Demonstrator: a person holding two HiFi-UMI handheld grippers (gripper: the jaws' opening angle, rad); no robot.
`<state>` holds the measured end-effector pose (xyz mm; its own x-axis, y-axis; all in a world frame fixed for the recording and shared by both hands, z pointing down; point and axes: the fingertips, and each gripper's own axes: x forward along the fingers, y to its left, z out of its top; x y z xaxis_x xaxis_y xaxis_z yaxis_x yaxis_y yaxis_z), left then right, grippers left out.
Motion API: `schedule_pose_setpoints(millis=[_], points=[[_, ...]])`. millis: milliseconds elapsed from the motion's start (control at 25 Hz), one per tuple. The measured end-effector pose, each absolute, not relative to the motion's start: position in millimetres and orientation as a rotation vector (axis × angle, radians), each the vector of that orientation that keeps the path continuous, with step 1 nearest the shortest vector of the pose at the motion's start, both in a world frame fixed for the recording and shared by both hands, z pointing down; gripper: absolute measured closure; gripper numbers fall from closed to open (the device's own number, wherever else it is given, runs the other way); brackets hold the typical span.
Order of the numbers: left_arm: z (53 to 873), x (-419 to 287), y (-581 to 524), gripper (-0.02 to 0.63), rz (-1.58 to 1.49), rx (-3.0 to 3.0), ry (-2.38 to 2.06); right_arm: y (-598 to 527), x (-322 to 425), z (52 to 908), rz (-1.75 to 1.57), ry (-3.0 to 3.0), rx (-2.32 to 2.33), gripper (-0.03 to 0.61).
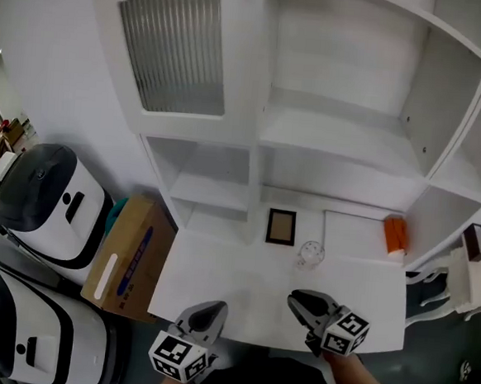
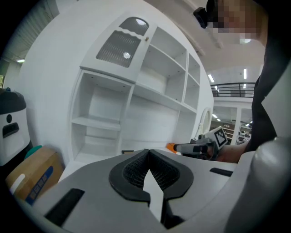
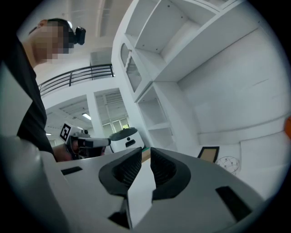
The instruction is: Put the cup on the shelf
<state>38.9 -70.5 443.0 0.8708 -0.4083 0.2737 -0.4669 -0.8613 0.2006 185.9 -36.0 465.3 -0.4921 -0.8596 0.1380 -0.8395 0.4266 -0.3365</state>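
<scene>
A small clear cup (image 1: 310,252) stands upright on the white desk top (image 1: 241,288) at the foot of a tall white shelf unit (image 1: 344,141). It sits just right of a small dark-framed picture (image 1: 281,227) that lies flat, and well left of an orange object (image 1: 395,235) near the unit's right wall. A white sheet (image 1: 351,235) lies between the cup and that orange object. The left gripper (image 1: 217,308) and the right gripper (image 1: 297,300) both hover over the near edge of the desk, apart from the cup. Each gripper's own view shows its ribbed dark pads drawn together with nothing between them, so both tools are closed and empty. The right gripper is the nearer to the cup, which shows low at the right of that gripper's view, beside the picture frame. The cup looks thin-walled and see-through, whether glass or clear plastic cannot be told, so it is probably light, stiff and smooth. If it is glass, it would also be liable to crack under a hard squeeze or a knock against a shelf edge. A sensible hold seems to be across the wall at about mid height, or with one jaw inside the rim and one outside, where the ribbed pads can bite. The jaws would have to open wider than the cup first. The empty white shelves above the desk offer plenty of free places to set it down.
</scene>
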Motion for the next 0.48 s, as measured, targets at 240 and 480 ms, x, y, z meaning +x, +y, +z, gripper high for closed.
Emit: schedule_pose_setpoints(millis=[240,480], points=[[441,93,-99,0.601,0.371,2.822,-0.621,-51,237,507,-0.650,2.601,-1.617,0.558],[458,128,-113,0.601,0.404,2.820,-0.510,-65,270,546,-0.768,2.516,-1.720,0.549]])
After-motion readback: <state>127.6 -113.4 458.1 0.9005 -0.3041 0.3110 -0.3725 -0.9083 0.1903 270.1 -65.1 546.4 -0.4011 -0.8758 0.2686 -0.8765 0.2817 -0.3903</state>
